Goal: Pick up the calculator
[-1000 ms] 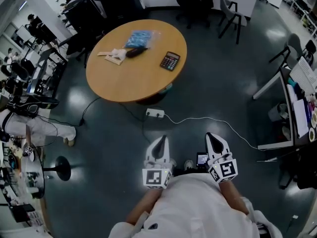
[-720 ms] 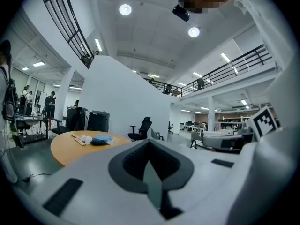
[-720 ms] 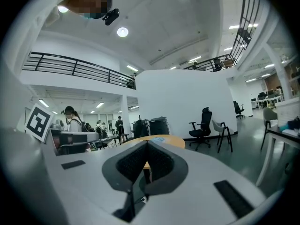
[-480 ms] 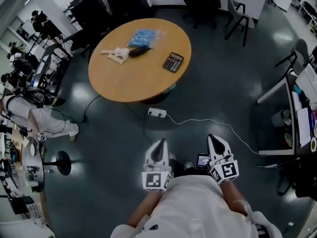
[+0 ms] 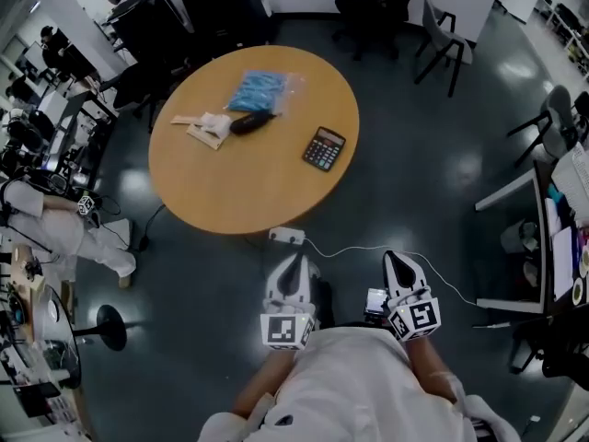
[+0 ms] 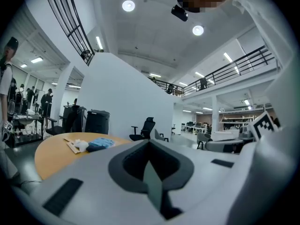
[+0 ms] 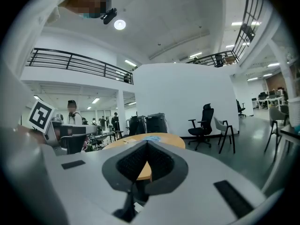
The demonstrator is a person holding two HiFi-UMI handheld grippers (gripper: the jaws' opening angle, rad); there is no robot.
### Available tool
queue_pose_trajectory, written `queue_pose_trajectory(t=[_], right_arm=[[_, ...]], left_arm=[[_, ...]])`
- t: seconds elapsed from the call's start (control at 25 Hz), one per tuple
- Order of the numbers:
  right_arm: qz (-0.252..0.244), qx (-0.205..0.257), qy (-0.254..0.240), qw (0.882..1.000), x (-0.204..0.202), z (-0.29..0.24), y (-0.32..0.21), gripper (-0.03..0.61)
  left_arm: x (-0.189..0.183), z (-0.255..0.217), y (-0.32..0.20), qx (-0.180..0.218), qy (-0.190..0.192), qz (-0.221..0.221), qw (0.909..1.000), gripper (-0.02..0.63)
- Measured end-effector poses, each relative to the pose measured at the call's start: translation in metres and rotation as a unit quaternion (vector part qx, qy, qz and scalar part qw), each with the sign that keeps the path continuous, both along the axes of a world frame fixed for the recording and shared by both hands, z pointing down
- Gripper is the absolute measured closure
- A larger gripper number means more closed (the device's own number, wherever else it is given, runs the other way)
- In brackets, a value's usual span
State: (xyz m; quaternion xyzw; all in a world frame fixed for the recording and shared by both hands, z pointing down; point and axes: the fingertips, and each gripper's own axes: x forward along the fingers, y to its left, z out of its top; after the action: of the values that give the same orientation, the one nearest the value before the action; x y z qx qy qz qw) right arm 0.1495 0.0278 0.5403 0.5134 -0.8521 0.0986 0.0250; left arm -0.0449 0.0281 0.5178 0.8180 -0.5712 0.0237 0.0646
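A black calculator lies on the right part of a round wooden table. Both grippers hover over the dark floor short of the table's near edge, well away from the calculator. My left gripper is shut with nothing in it, and my right gripper is likewise shut and empty. In the left gripper view the jaws meet at a point, with the table beyond at the left. From the right gripper view the table shows just over the joined jaws. The calculator is in neither gripper view.
A blue packet, a black object and pale scraps lie on the table's far side. A power strip with a white cable lies on the floor by the table. Office chairs stand behind, a desk at right.
Both grippers have moved forward towards the table, which now lies nearer and lower in the head view. The power strip is now just ahead of the left gripper. Both jaws stayed shut.
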Motion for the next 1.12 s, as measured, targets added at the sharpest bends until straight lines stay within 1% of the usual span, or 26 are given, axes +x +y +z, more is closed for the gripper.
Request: queue_pose_trajectory(t=[0.16,0.28,0.44,0.6,0.72,0.88,1.08,1.12], right_arm=[[0.009,0.000,0.010,1.000,-0.012,-0.003,-0.071,0.563],[0.009,0.003,0.017,1.000,-0.021,-0.004,-0.120,0.563],[0.006,-0.016,0.025,1.000,-0.026,0.008,-0.175,0.563],[-0.014,-0.034,0.047,0.998,-0.032,0.042,-0.239,0.563],[-0.036,-0.074,0.056,0.995,-0.035,0.087,-0.288,0.561],[-0.070,-0.136,0.080,0.985,-0.042,0.152,-0.350,0.560],[-0.097,-0.212,0.072,0.970,-0.050,0.218,-0.406,0.557],[-0.100,-0.224,0.069,0.967,-0.052,0.229,-0.414,0.545]], left_arm=[[-0.015,-0.013,-0.071,0.006,0.017,0.023,0.9996,0.607],[-0.024,-0.019,-0.112,0.005,0.015,0.037,0.9992,0.607],[-0.027,-0.020,-0.148,-0.007,0.029,0.045,0.9985,0.607],[-0.021,-0.013,-0.181,-0.015,0.031,0.049,0.9982,0.607],[-0.017,-0.004,-0.203,-0.025,0.035,0.044,0.9981,0.607],[-0.012,0.003,-0.228,-0.038,0.032,0.039,0.9980,0.607],[-0.014,0.010,-0.249,-0.062,0.028,0.019,0.9975,0.607],[-0.016,0.011,-0.251,-0.068,0.027,0.015,0.9972,0.607]])
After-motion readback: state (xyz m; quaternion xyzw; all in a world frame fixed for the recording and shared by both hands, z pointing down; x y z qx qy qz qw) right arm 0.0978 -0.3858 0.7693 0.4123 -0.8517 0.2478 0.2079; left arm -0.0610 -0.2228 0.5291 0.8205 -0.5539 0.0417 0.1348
